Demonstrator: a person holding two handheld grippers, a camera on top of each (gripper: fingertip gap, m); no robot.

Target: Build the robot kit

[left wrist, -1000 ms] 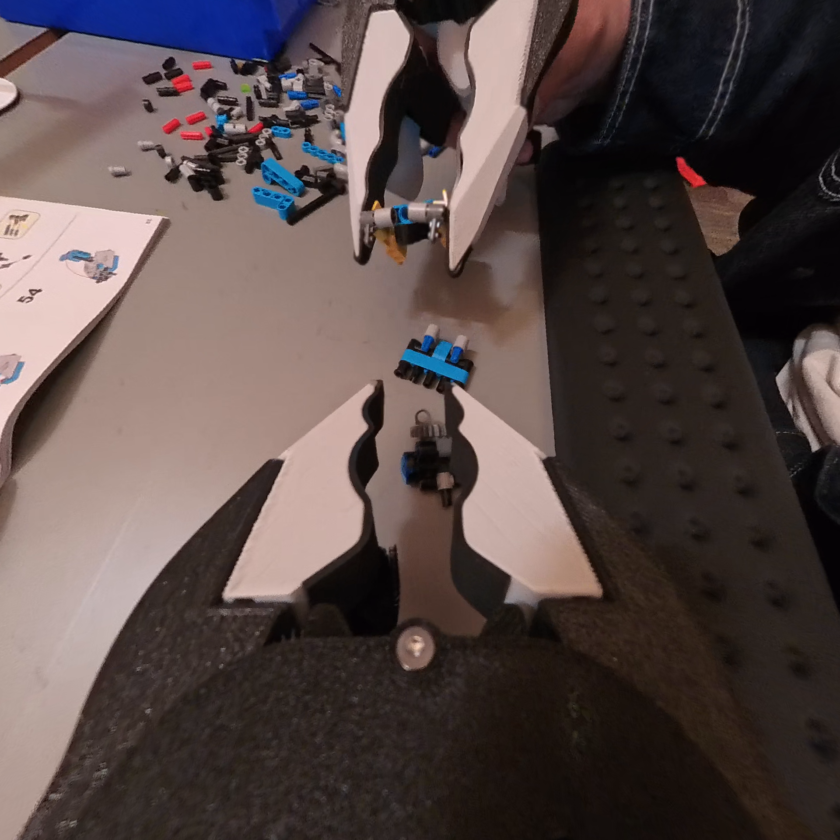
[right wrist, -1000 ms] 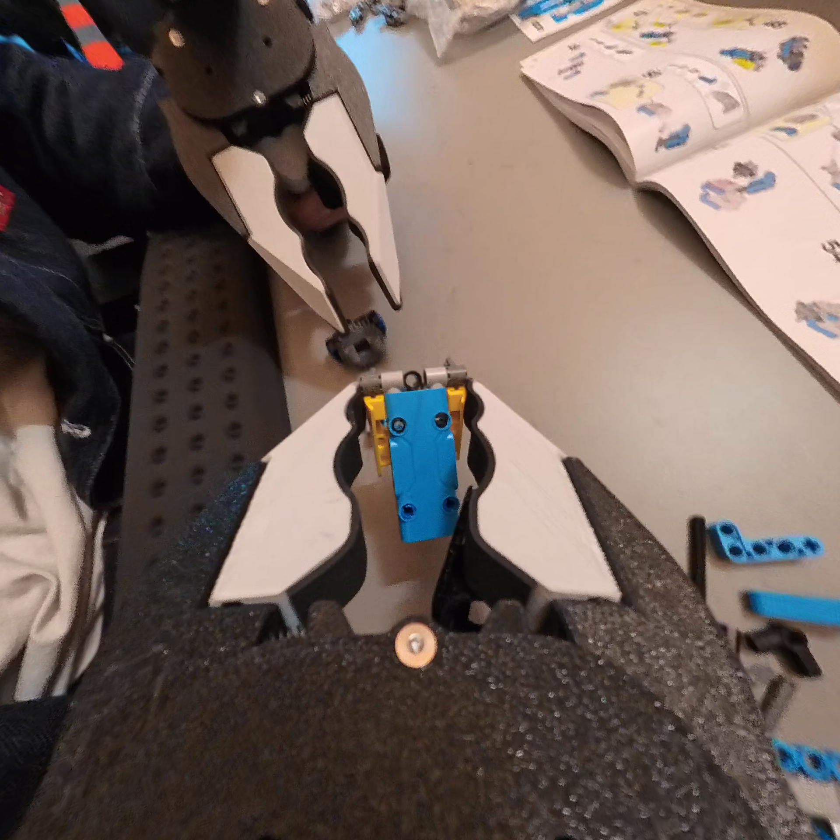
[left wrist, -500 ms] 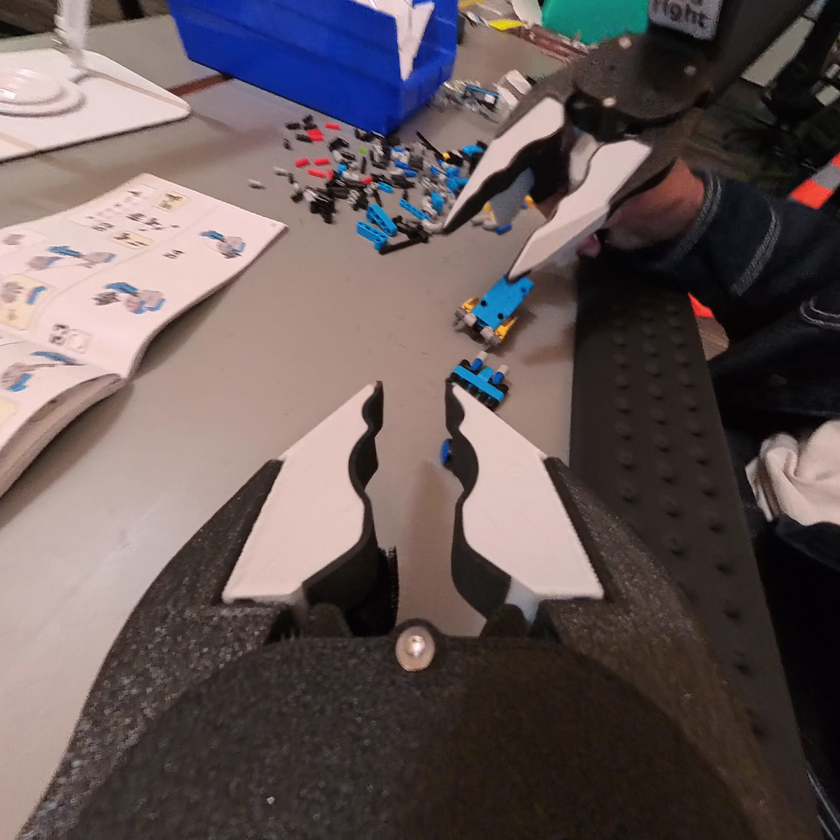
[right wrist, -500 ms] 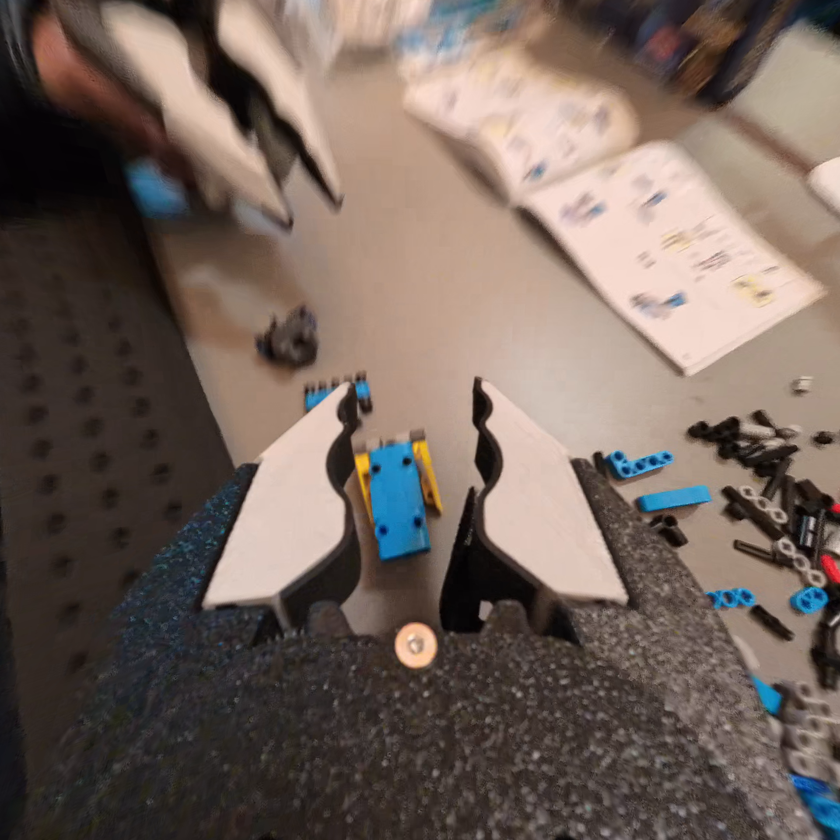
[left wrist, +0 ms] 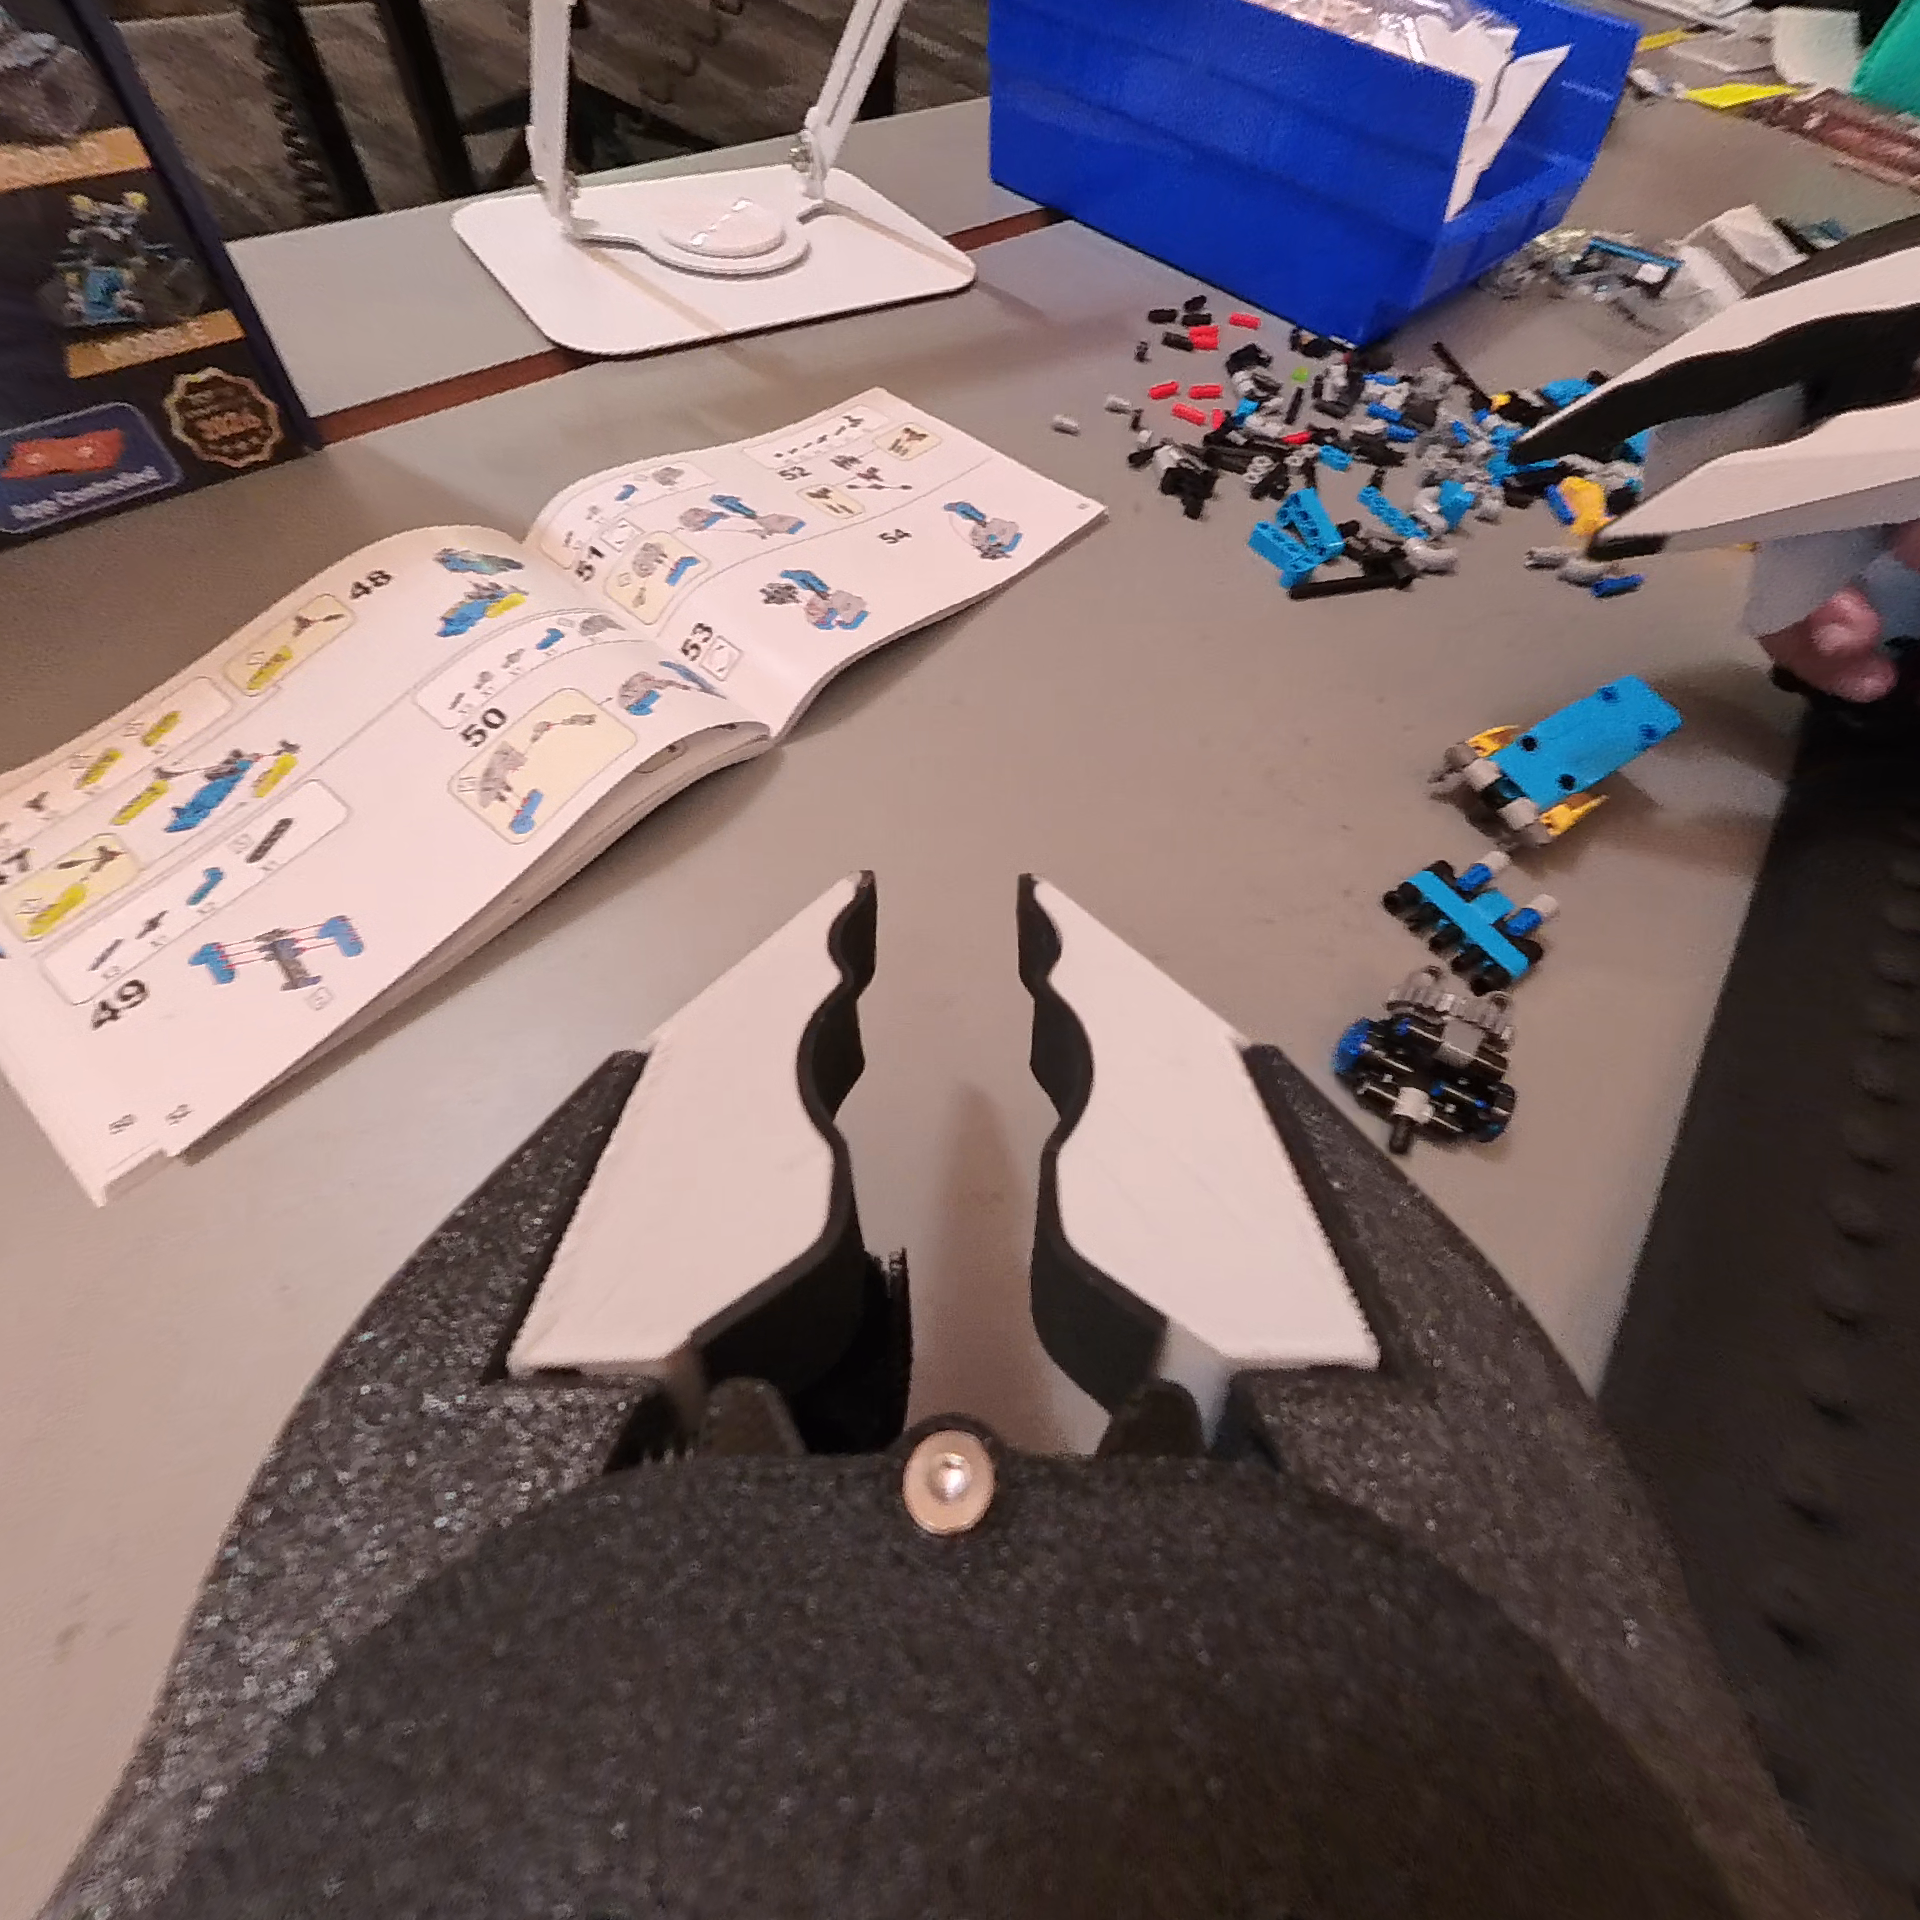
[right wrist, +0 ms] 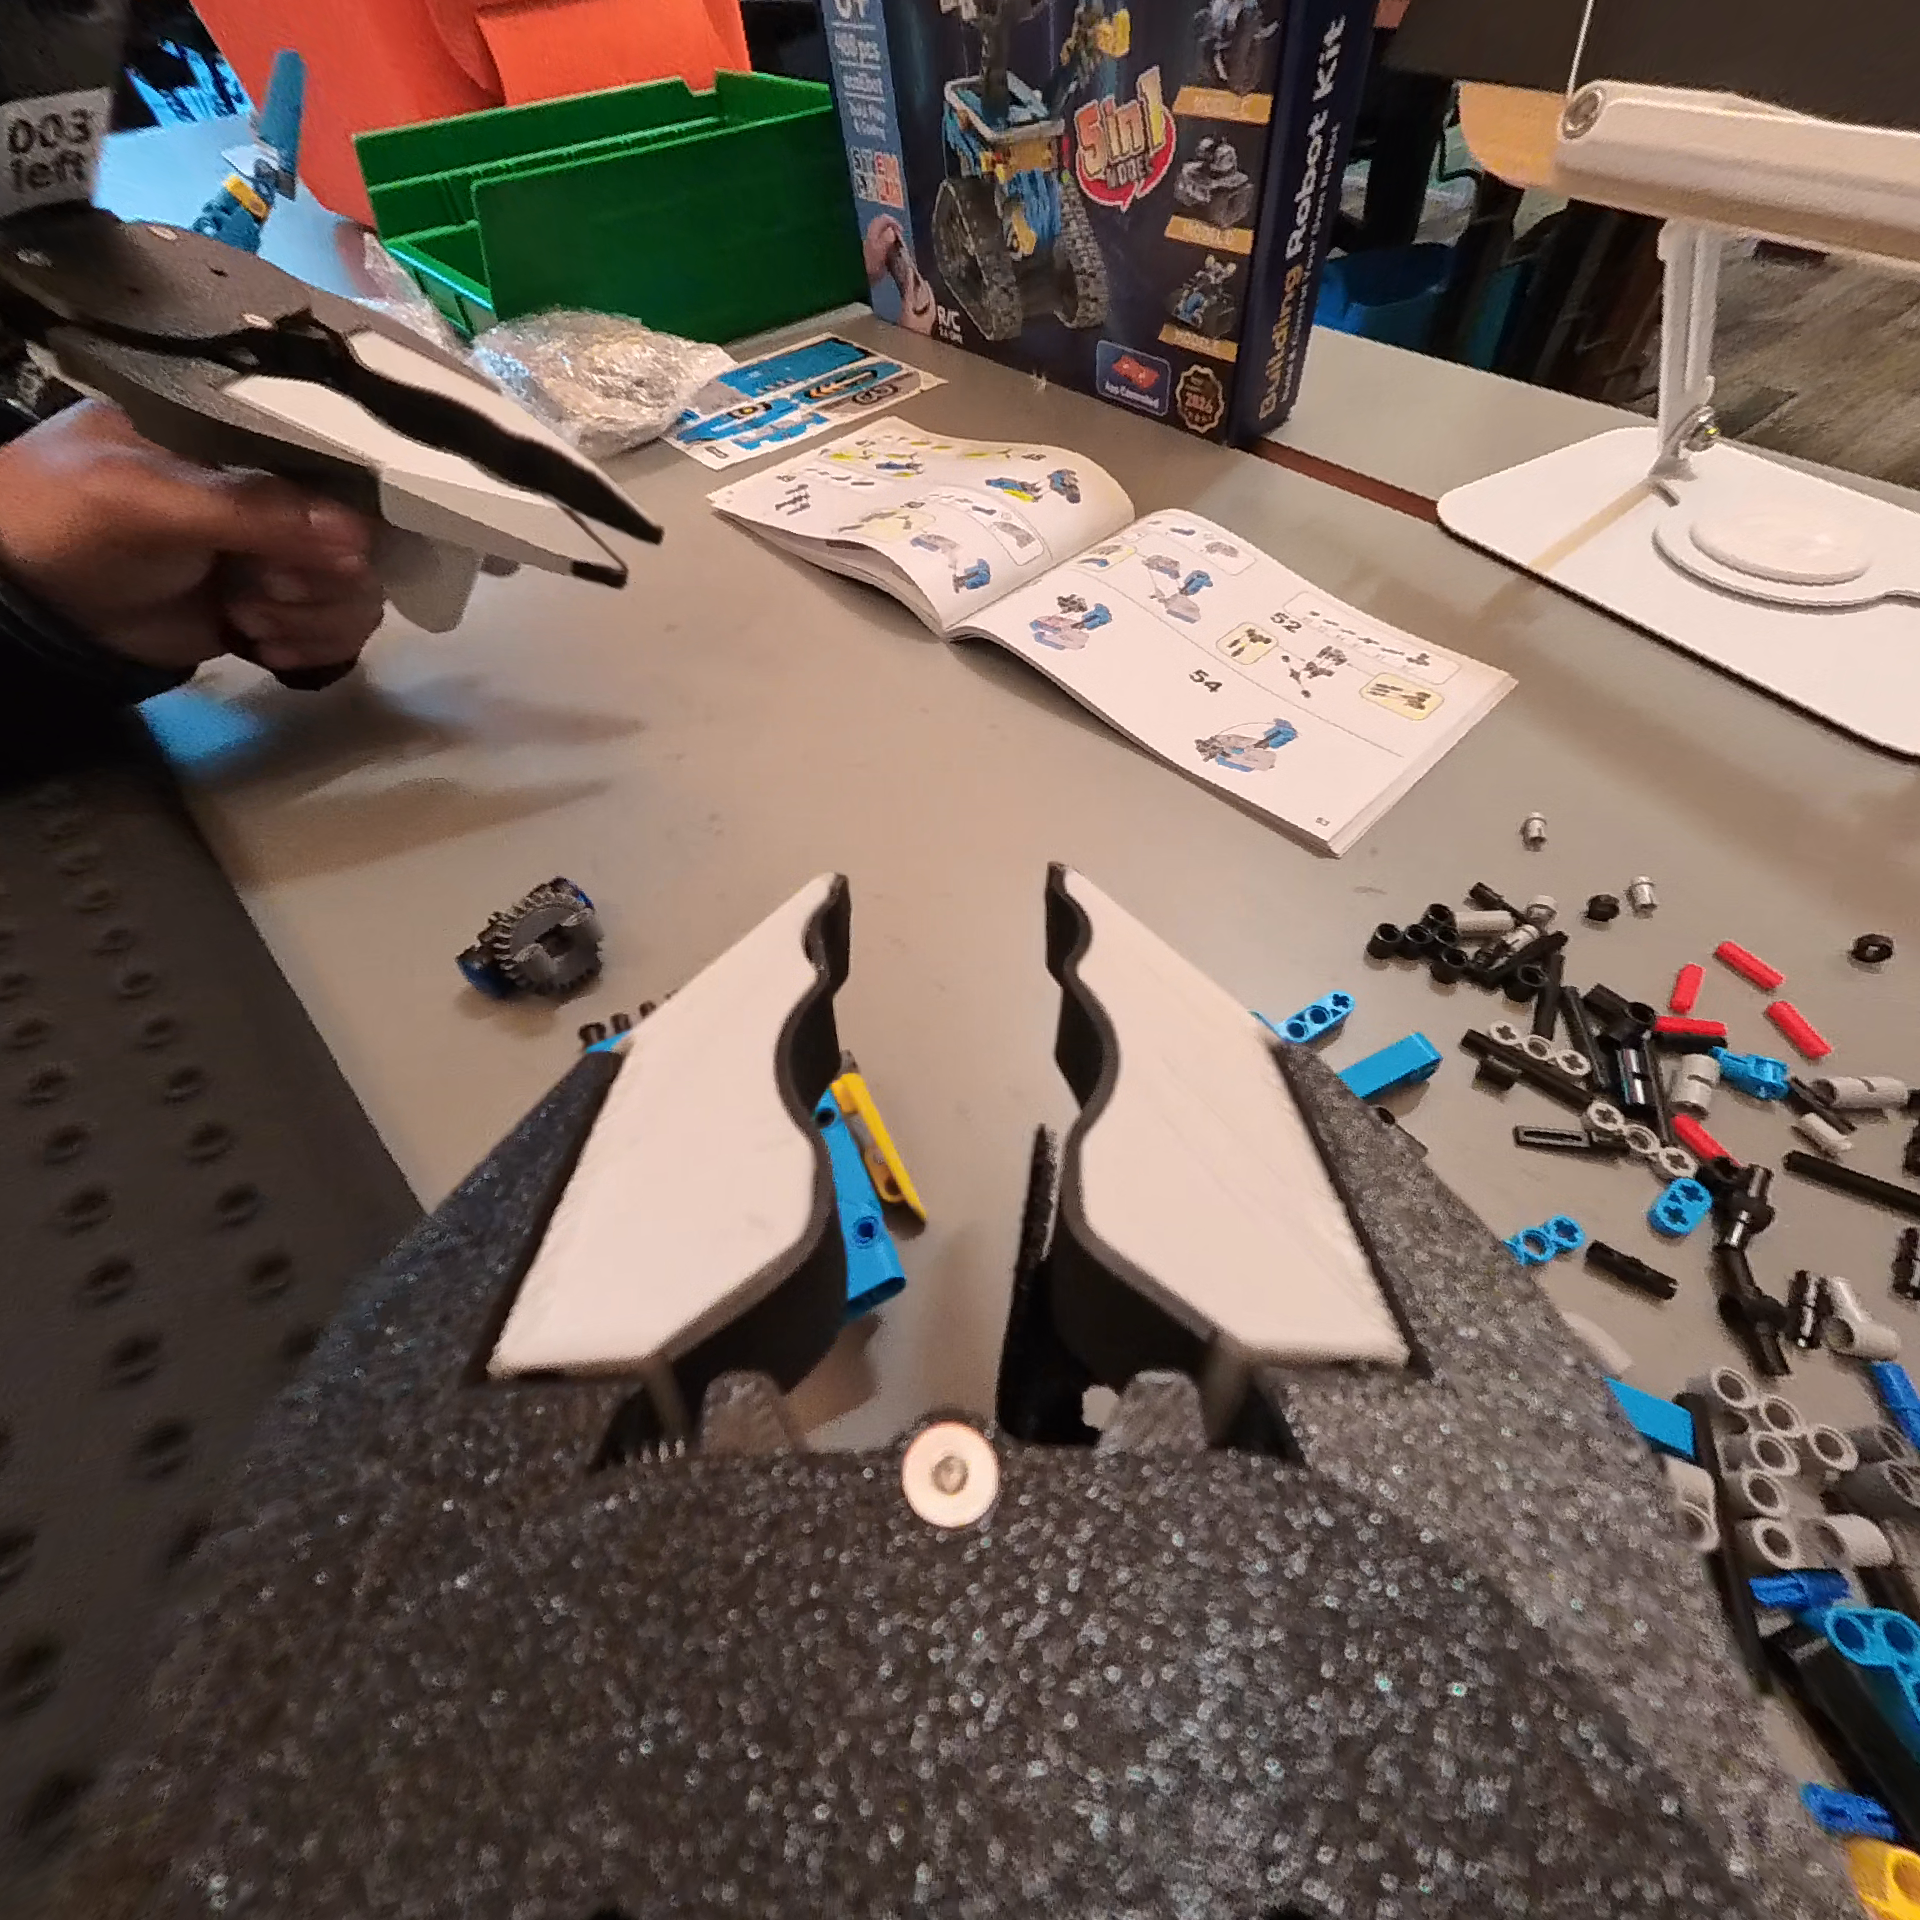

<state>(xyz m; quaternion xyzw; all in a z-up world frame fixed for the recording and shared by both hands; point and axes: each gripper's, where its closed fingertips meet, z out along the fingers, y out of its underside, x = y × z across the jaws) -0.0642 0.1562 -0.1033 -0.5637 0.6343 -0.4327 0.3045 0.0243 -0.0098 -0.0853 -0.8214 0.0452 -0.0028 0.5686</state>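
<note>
Left wrist view: the left gripper (left wrist: 945, 883) hovers over the bare grey table (left wrist: 1039, 727), its jaws parted with nothing between them. Off to its right, near the black studded mat (left wrist: 1818, 1143), three small builds lie in a row: a black gear block (left wrist: 1429, 1070) nearest, a blue bar with black pegs (left wrist: 1470, 920) next, then a blue and yellow assembly (left wrist: 1558, 764). Beyond them a pile of loose pieces (left wrist: 1351, 468) spreads before a blue bin (left wrist: 1299, 156). An open instruction booklet (left wrist: 468, 748) with numbered steps lies to the left, and behind it stand a white lamp base (left wrist: 717, 260) and a printed box (left wrist: 104, 260).

Right wrist view: the right gripper (right wrist: 945, 878) is spread wide and holds nothing; the blue and yellow assembly (right wrist: 868, 1174) rests on the table below, half hidden under its left finger. The gear block (right wrist: 535, 940) sits left of the fingertips. The left gripper (right wrist: 618, 551) is held aloft by a hand (right wrist: 187, 551); it bears a small written tag. Green bins (right wrist: 623, 197) and a bag (right wrist: 592, 369) stand behind.
</note>
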